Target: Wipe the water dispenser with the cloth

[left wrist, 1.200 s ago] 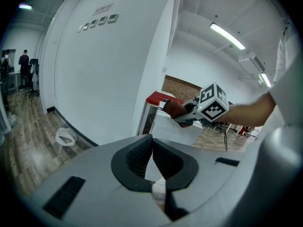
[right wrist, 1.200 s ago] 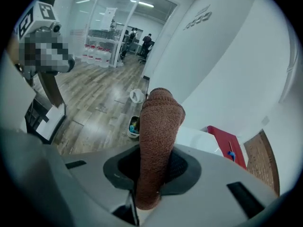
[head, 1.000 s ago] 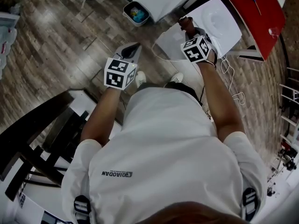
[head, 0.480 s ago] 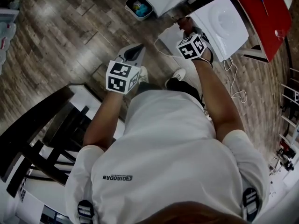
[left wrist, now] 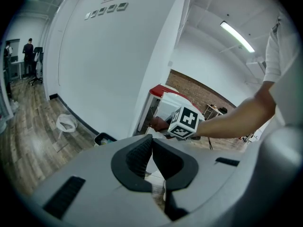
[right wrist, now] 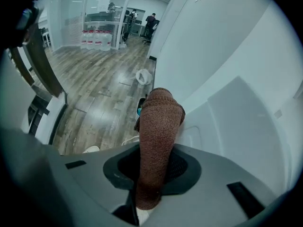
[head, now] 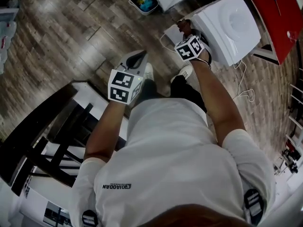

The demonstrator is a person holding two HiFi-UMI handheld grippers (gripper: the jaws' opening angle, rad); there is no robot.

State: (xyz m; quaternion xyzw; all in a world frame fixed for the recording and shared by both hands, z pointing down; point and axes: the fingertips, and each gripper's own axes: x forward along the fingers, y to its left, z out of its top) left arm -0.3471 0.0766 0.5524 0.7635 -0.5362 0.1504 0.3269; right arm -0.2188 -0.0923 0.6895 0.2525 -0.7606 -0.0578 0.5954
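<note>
The white water dispenser (head: 230, 23) stands at the upper right of the head view, beside a red table. My right gripper (head: 185, 28) is at its left side, shut on a brown knitted cloth (head: 184, 24). In the right gripper view the cloth (right wrist: 158, 124) sticks up from between the jaws, close to the dispenser's white wall (right wrist: 236, 112); I cannot tell whether they touch. My left gripper (head: 136, 59) hangs over the wooden floor to the left, away from the dispenser. Its jaws meet with nothing between them (left wrist: 151, 143).
A small bin (head: 143, 0) with blue contents sits on the floor by a white wall. The red table (head: 277, 11) is behind the dispenser. A white cable (head: 245, 86) trails on the floor. Dark chair frames (head: 52, 141) stand at the lower left.
The person has stepped closer to the dispenser, which now sits lower and larger in view. The right gripper still holds the cloth at its left side. The left gripper stays shut.
</note>
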